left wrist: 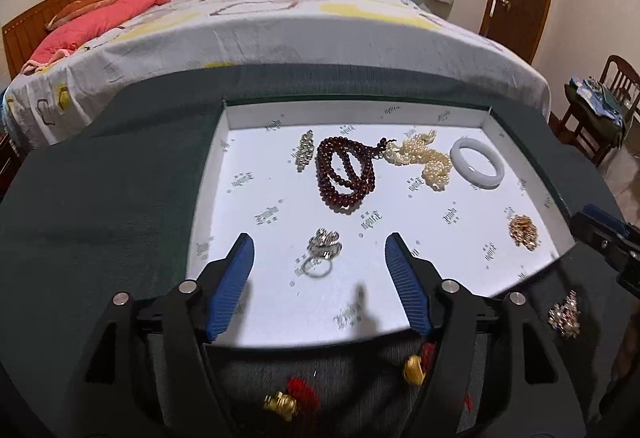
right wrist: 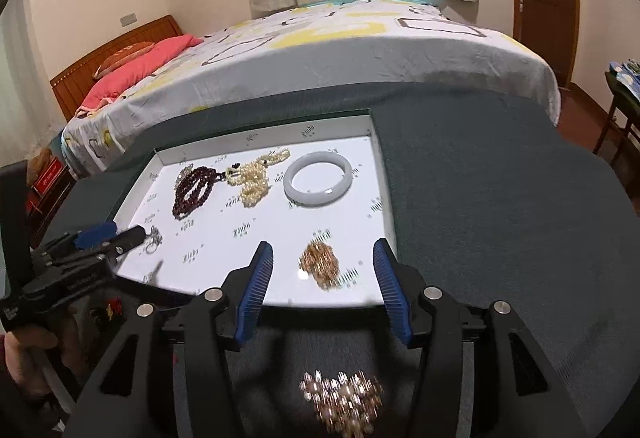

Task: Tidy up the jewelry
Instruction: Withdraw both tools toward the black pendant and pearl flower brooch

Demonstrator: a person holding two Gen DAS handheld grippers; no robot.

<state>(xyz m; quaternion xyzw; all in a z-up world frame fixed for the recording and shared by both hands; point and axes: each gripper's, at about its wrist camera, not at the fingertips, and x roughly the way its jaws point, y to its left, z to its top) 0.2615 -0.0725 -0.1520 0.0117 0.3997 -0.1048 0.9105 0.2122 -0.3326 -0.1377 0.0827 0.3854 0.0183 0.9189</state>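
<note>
Standing apart and gripping nothing, left claw (left wrist: 320,238) framing the silver ring (left wrist: 322,252) and right claw (right wrist: 322,245) the gold chain (right wrist: 320,264), both pieces lying inside the white tray (right wrist: 360,125), seemingly freshly dropped, brooch (right wrist: 344,398) waiting at six o'clock on the bench (right wrist: 500,217).

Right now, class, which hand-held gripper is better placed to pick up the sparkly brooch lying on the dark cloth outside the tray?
The right hand-held gripper. The sparkly brooch lies on the dark cloth just below its open fingers, while the left hand-held gripper is over the tray, beside the silver ring.
</note>
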